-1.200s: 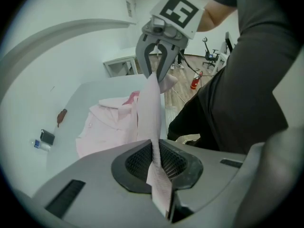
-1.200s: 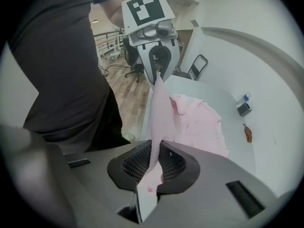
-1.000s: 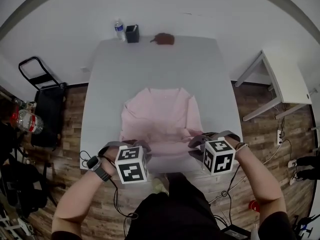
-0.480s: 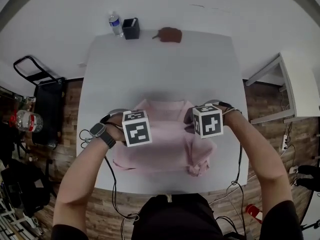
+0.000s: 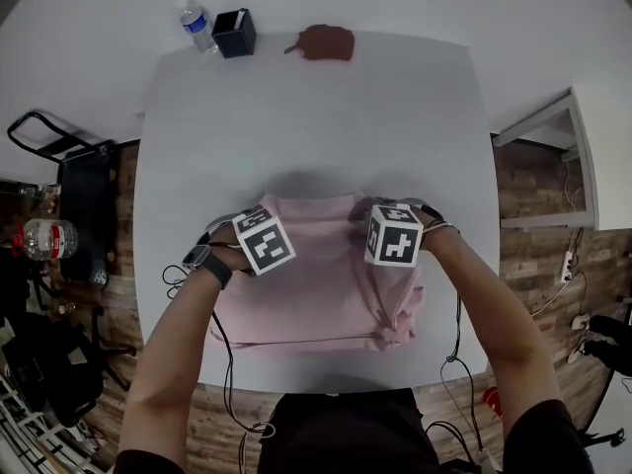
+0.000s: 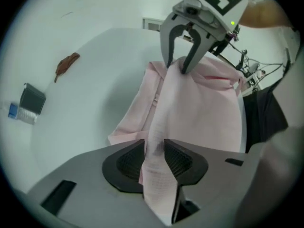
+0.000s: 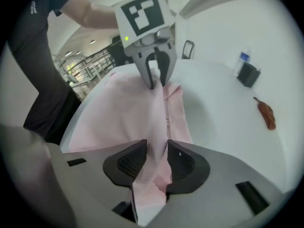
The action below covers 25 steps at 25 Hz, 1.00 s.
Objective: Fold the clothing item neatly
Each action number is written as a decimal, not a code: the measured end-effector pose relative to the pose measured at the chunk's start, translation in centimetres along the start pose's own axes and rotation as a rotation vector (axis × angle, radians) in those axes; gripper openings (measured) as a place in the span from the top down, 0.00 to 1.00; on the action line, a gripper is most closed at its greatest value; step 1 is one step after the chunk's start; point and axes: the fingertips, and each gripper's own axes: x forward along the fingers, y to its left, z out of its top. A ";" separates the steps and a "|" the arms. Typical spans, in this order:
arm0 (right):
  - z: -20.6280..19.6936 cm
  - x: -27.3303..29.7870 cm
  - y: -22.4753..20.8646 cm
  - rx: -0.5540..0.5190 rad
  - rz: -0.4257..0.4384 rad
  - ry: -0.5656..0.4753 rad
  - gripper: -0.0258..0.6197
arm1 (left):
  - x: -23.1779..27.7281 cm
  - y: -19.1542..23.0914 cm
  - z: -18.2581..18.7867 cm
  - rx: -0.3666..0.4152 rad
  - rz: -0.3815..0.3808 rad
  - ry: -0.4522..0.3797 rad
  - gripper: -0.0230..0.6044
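We record no legible words, brands or numbers. Left marker cube and right marker cube: black-and-white square code patterns only, no letters. Label on the water bottle, far left, and a small white mark on the dark sleeve: too small for us to read.

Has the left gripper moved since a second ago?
Yes: the left gripper went from the table's near edge toward its middle; its jaws have just been opening, pink shirt fabric between them.
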 end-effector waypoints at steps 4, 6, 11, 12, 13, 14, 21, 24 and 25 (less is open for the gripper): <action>0.1 -5.6 1.7 0.090 -0.212 -0.168 0.78 | -2.2 1.0 -0.9 -0.107 0.101 -0.077 0.76; 0.5 -6.1 7.3 0.046 -0.129 -0.191 0.78 | -3.7 -0.1 -0.6 -0.132 0.130 -0.135 0.76; -5.7 -2.5 14.8 -0.191 -0.003 0.121 0.79 | -2.1 -6.5 -0.2 -0.136 0.035 -0.180 0.78; -7.2 -2.5 13.9 -0.207 -0.039 0.189 0.79 | -1.2 -7.5 -0.6 -0.137 0.019 -0.164 0.78; -8.5 -2.6 12.6 -0.214 -0.077 0.245 0.79 | -0.3 -8.2 -1.0 -0.142 0.011 -0.148 0.78; -9.4 -2.7 11.4 -0.219 -0.110 0.288 0.79 | 0.6 -8.6 -1.4 -0.155 0.009 -0.136 0.78; -12.7 -2.3 8.5 -0.154 -0.199 0.387 0.79 | 3.3 -7.4 -2.5 -0.298 0.027 -0.159 0.78; -13.4 -1.6 8.3 -0.049 -0.222 0.338 0.79 | 3.4 -7.4 -2.6 -0.338 0.039 -0.208 0.78; -13.0 -1.9 8.2 0.006 -0.233 0.291 0.79 | 3.2 -7.5 -2.5 -0.359 0.035 -0.242 0.78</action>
